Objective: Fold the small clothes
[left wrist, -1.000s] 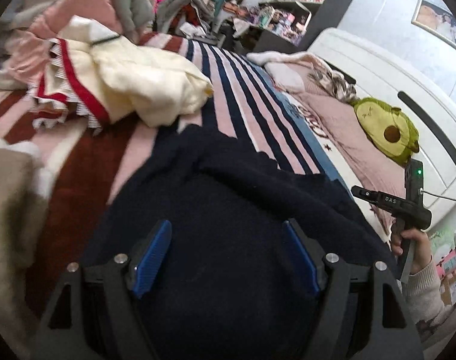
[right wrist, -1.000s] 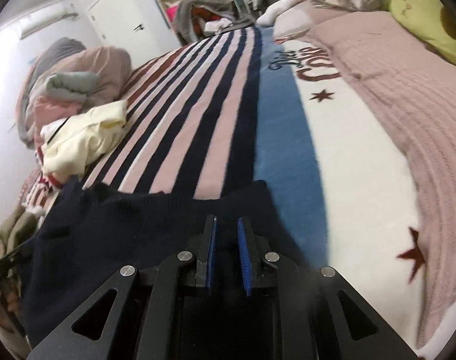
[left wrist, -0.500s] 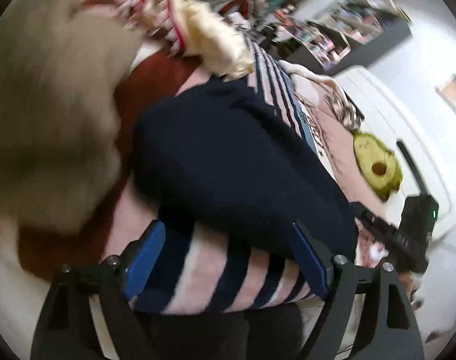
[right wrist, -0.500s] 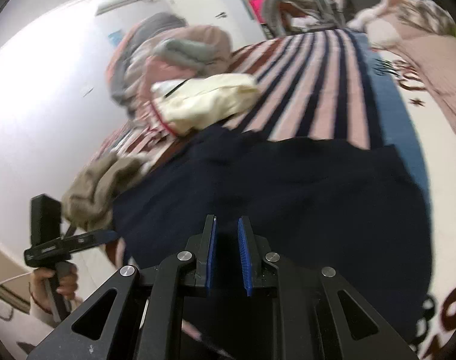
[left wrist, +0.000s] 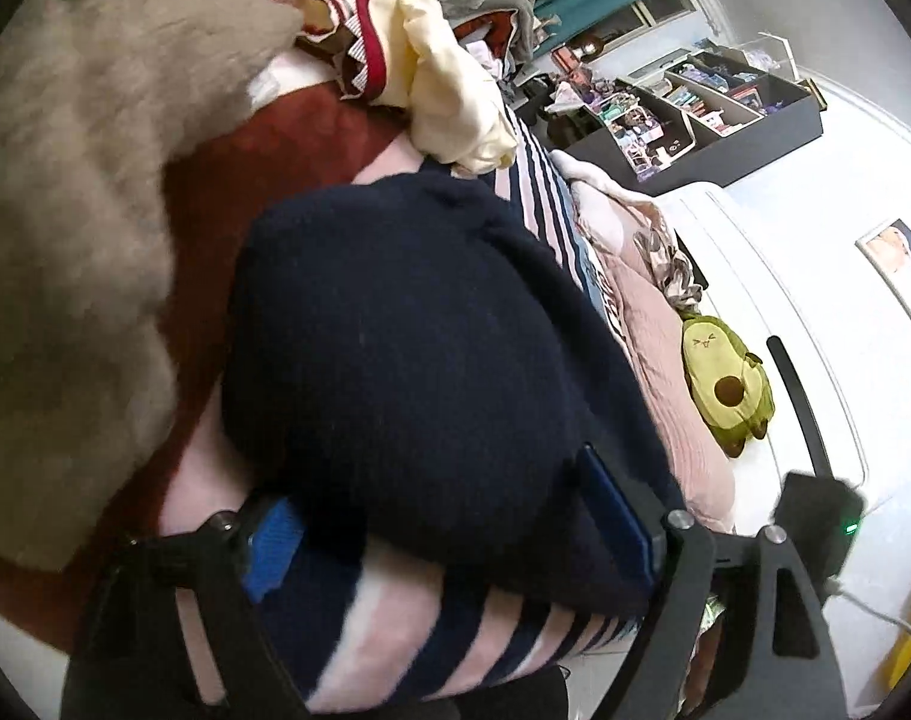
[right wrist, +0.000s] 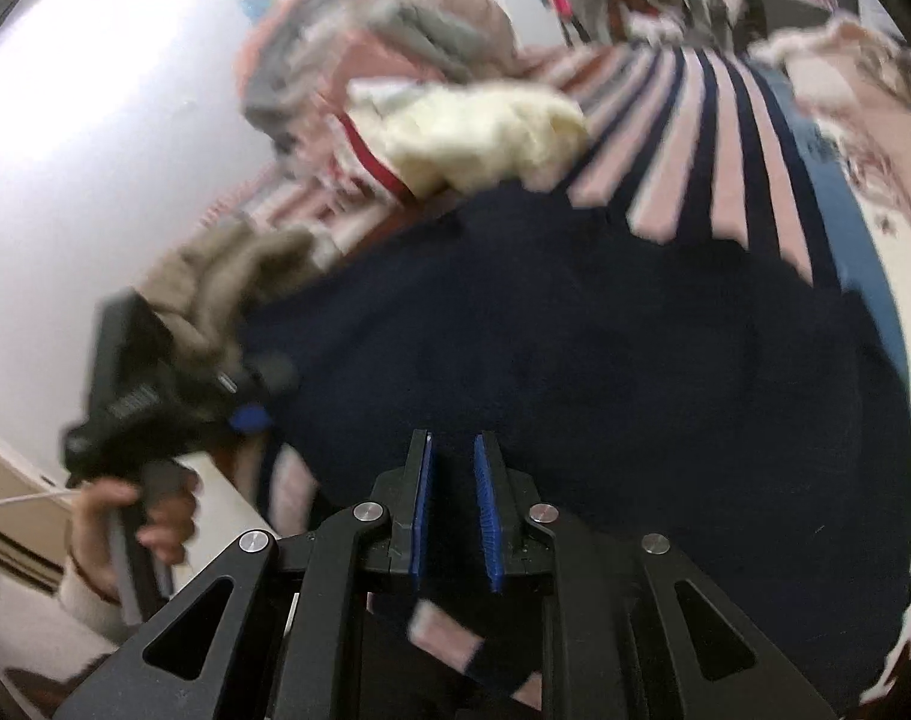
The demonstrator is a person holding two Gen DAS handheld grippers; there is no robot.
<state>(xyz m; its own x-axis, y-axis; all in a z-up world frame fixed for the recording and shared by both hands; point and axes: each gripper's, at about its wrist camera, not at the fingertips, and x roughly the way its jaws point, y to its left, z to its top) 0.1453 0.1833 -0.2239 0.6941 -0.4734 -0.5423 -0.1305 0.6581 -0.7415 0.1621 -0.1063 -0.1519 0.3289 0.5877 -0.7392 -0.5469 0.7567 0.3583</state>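
A navy knit garment (left wrist: 419, 348) lies spread on the striped bed cover (left wrist: 455, 648), near the bed's front edge. My left gripper (left wrist: 437, 516) is open, its blue pads either side of the garment's near edge. In the right wrist view the same garment (right wrist: 605, 372) fills the middle. My right gripper (right wrist: 453, 504) has its jaws nearly together over the garment's near edge; whether cloth is pinched between them is hidden. The left gripper also shows in the right wrist view (right wrist: 245, 417), at the garment's left edge.
A beige fluffy garment (left wrist: 65, 210) lies left of the navy one. A cream and red garment (left wrist: 431, 60) heaps behind it. An avocado plush (left wrist: 725, 378) sits on the pink blanket at the right. Shelves (left wrist: 695, 120) stand beyond the bed.
Both grippers have swung back toward the bed's front edge and lowered to the navy garment's near edge. The left jaws stayed open, the right jaws stayed narrow.
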